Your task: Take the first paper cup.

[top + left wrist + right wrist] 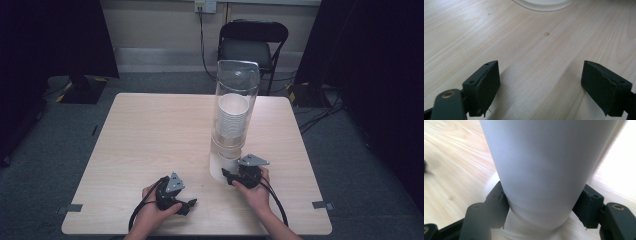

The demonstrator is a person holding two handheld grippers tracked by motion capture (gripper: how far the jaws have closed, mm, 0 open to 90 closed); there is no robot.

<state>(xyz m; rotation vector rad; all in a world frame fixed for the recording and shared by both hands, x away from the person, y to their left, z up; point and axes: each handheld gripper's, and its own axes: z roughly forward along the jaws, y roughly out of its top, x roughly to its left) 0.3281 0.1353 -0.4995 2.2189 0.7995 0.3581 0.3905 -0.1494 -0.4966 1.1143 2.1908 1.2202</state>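
**A:** What was on the table (150,130)?

**B:** A pale wooden table held a tall clear plastic tube (236,95), standing upright right of centre. Inside it sat a stack of white paper cups (232,117). The lowest white cup (220,167) stuck out below the tube, just above the tube's white base on the tabletop.

**A:** Where were the hands?

**B:** Both came in from the near edge. The person's right hand (257,192) held the right gripper (231,175) against the bottom of the tube. In the right gripper view, that white cup (544,170) stood between the two black jaws, and both pressed its sides near the narrow bottom end, where the wall looked slightly creased.

**A:** And the left?

**B:** The left hand (152,212) rested near the front edge, well apart from the tube, holding the left gripper (192,202) low over the wood. In the left gripper view its jaws were spread wide with bare tabletop (536,62) between them, and a curved white rim (544,5), the tube's base, showed at the top edge.

**A:** Anything beyond the table?

**B:** A black folding chair (252,42) stood against the far wall on grey carpet.
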